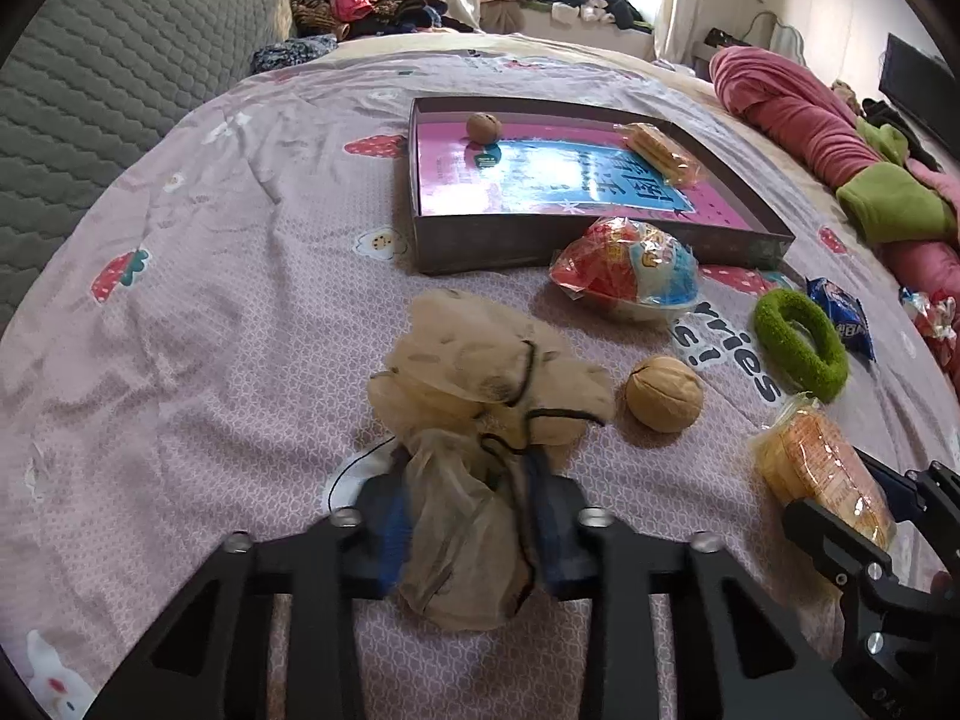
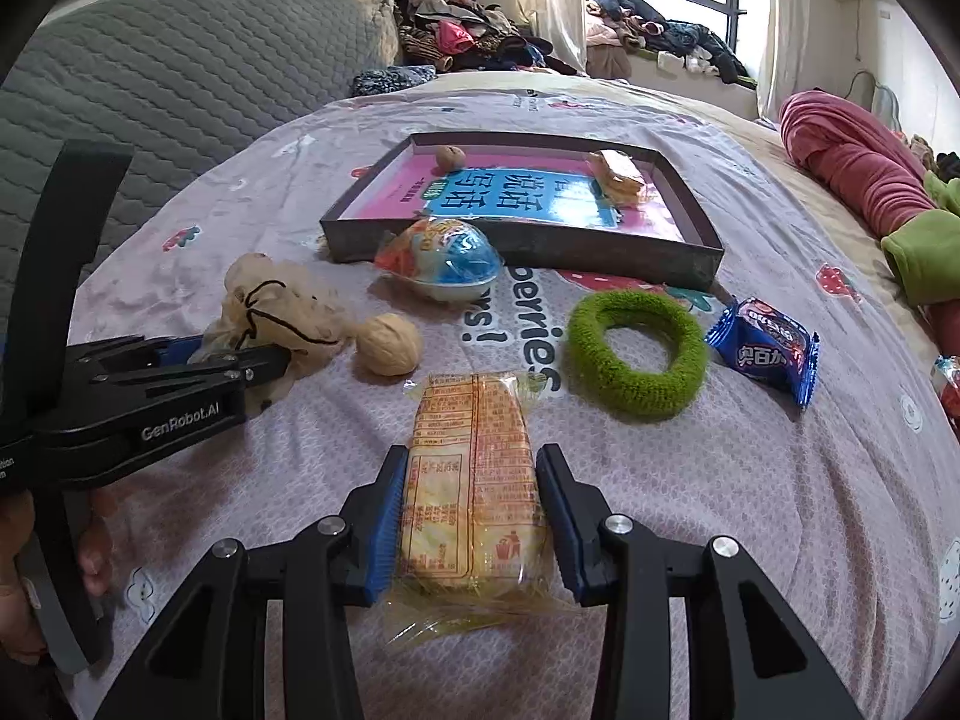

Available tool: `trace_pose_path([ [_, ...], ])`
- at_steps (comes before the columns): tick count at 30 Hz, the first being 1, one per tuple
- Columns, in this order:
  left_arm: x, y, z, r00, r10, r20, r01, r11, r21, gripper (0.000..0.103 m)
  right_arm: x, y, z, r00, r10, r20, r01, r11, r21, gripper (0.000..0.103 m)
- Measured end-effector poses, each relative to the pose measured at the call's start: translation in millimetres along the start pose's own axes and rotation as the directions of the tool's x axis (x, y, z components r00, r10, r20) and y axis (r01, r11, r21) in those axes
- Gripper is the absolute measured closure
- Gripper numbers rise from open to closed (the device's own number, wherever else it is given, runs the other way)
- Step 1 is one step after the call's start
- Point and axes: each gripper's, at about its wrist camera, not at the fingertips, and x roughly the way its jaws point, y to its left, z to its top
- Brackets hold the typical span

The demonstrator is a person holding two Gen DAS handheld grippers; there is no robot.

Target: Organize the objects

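My left gripper [image 1: 471, 516] is shut on a beige mesh pouch [image 1: 480, 396] with a black drawstring, which lies on the pink bedsheet. In the right wrist view that gripper [image 2: 240, 360] comes in from the left. My right gripper [image 2: 474, 516] has a yellow snack packet [image 2: 474, 480] lying on the sheet between its blue pads, and both pads touch its sides. Nearby lie a walnut [image 2: 389, 343], a toy egg in plastic wrap [image 2: 441, 261], a green fuzzy ring [image 2: 636, 354] and a blue snack packet [image 2: 765, 348]. A dark shallow box [image 2: 528, 246] behind them holds a pink book, a walnut [image 2: 450, 157] and a snack packet [image 2: 618, 177].
A grey quilted headboard [image 2: 180, 72] runs along the left. A rolled pink and green blanket [image 2: 858, 168] lies at the right edge of the bed. Piled clothes [image 2: 468, 36] sit at the back by the window. A red-and-white wrapper [image 2: 948, 384] shows at the far right.
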Motion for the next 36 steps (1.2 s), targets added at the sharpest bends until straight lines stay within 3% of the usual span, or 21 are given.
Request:
trace_pose_path([
  [2, -3.0, -0.5, 0.1, 1.000, -0.006, 0.002, 0.006, 1.000, 0.001, 0.083, -1.0, 0.4, -1.5, 1.000, 0.006, 0.000, -0.006, 1.000, 0.001, 0.060],
  [6, -8.1, -2.1, -0.2, 1.000, -0.021, -0.001, 0.021, 1.000, 0.002, 0.086, -2.6, -2.6, -3.5, 1.000, 0.031, -0.002, -0.031, 0.999, 0.018, 0.060],
  [36, -59.8, -12.9, 3.6, 0.995, -0.035, 0.097, 0.033, 0.999, 0.023, 0.086, -39.0, -5.2, 3.4, 0.995, 0.058, 0.077, -0.061, 0.998, 0.035, 0.060],
])
